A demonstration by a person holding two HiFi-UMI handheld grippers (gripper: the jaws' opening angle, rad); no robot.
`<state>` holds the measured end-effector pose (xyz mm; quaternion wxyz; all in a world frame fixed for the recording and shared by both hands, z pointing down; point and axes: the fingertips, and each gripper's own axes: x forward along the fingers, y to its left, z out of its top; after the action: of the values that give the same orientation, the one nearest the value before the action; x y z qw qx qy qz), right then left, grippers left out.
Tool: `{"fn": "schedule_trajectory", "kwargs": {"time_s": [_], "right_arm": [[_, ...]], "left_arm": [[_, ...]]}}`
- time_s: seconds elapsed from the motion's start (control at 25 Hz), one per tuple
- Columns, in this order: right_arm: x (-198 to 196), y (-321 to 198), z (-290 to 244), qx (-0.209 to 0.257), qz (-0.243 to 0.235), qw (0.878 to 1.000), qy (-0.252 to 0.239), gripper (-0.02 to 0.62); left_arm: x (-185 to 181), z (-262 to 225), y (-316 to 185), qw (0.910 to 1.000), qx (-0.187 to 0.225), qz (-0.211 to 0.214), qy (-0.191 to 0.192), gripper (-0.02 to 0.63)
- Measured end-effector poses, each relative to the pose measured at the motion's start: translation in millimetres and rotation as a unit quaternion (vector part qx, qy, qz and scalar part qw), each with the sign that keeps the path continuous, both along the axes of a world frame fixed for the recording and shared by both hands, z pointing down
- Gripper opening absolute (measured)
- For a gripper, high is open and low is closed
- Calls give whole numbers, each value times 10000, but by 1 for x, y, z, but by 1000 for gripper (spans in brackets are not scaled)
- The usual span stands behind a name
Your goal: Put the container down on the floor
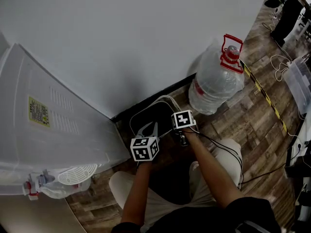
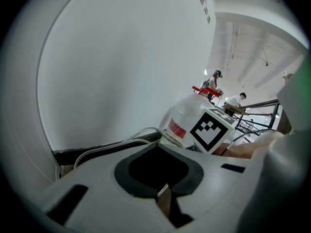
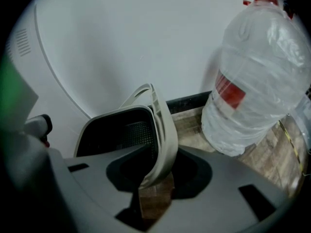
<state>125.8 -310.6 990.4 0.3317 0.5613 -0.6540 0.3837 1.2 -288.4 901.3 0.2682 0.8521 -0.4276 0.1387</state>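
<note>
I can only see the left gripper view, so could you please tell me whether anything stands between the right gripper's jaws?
Observer: Yes. The right gripper has the pale grey plastic rim of the black mesh-walled container between its parted jaws.
Operator: Thank you. Is the container down yet?
Observer: In the head view it appears to rest on the wooden plank floor.
Operator: And what stands at its left in that view?
Observer: A white plastic appliance with a yellow label, seemingly a water dispenser.
</note>
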Motion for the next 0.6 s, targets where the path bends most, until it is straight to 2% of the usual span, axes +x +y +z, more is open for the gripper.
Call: {"fn": "schedule_trajectory", "kwargs": {"time_s": [0.6], "right_arm": [[7,2,28,-343,73,9988,-342,121]], "left_arm": [[18,11,-4,9999,-110,108,-53,17]]}}
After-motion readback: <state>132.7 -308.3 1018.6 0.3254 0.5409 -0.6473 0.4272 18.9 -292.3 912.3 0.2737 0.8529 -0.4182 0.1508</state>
